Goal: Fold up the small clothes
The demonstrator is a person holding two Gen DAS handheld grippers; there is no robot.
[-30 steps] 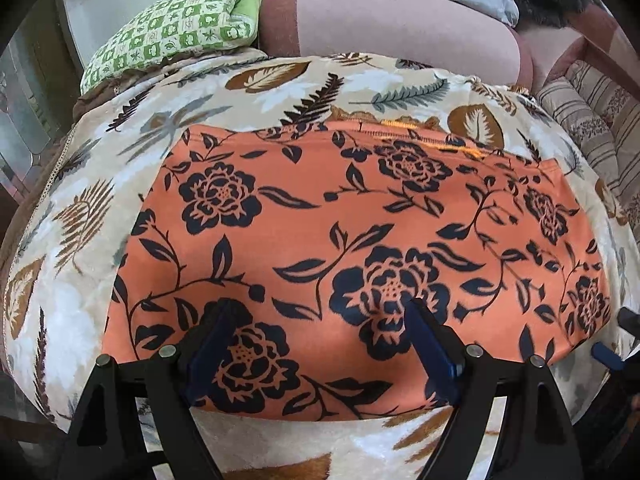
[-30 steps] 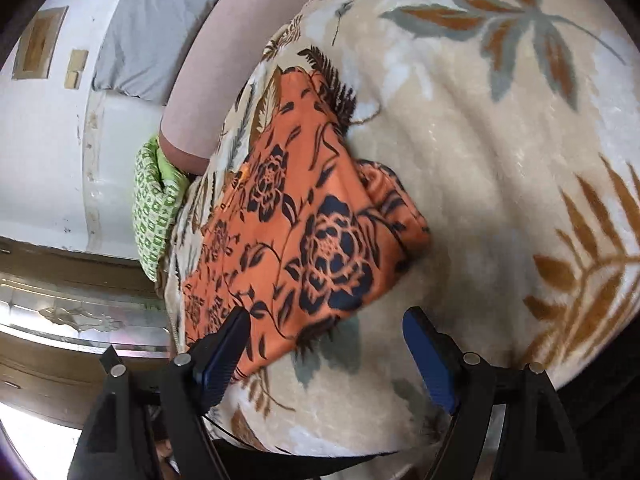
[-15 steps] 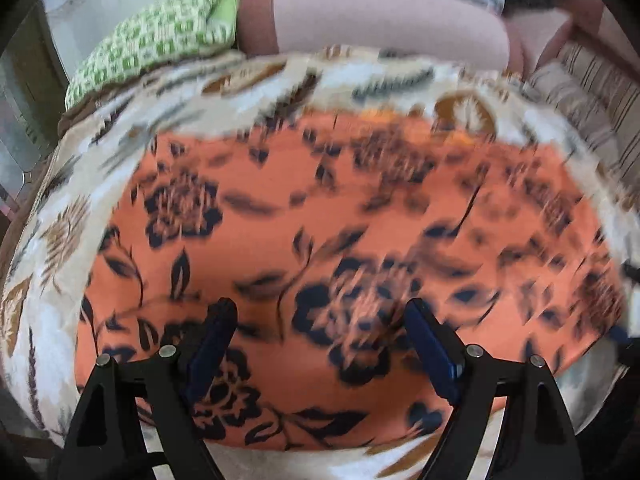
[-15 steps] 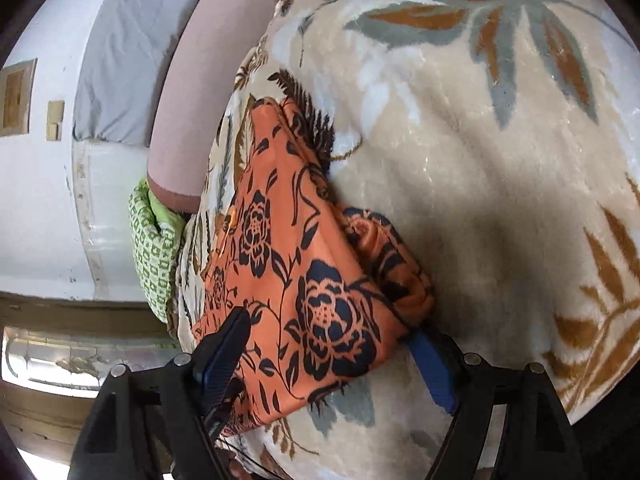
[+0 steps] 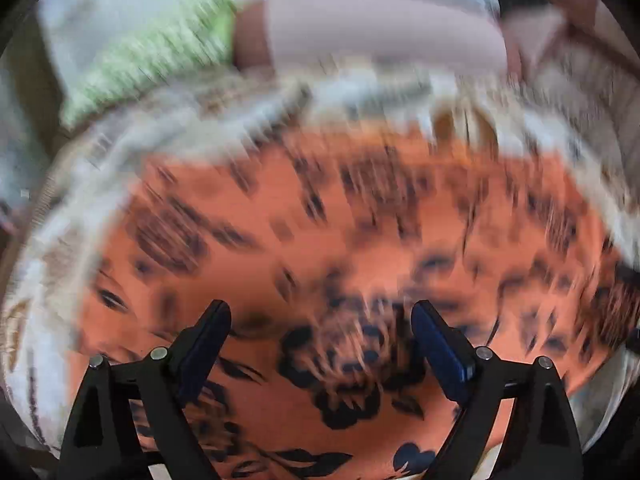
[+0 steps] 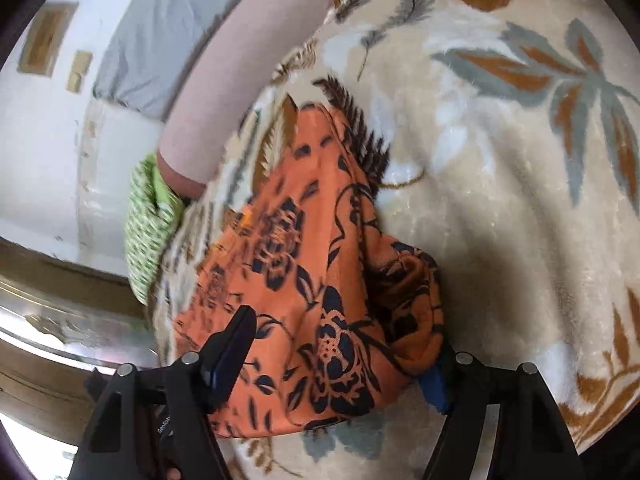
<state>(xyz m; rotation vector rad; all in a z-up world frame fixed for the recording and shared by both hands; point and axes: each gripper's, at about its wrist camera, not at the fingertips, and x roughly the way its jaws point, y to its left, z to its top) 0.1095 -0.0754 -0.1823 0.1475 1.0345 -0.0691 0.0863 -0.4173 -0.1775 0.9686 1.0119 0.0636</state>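
Orange cloth with dark floral print lies spread on leaf-print blanket; left view heavily motion-blurred, details soft; left gripper low over the near part of cloth, jaws wide apart, blue pads visible, nothing between them but cloth surface below; whether tips touch the fabric cannot be told.

Right view sharper; right gripper at one end of cloth; jaws spread, a bunched edge of cloth lying between them; left finger sits over the fabric, right blue pad just beside or under the rumpled corner; jaws not closed on it, no clear pinch; cloth here is doubled, lower layer sticking out to the right, creased and shadowed.

Pink bolster beyond blanket; green patterned pillow just beside bolster's end; grey cushion behind bolster against white wall; in left view bolster and pillow are blurred streaks at top.
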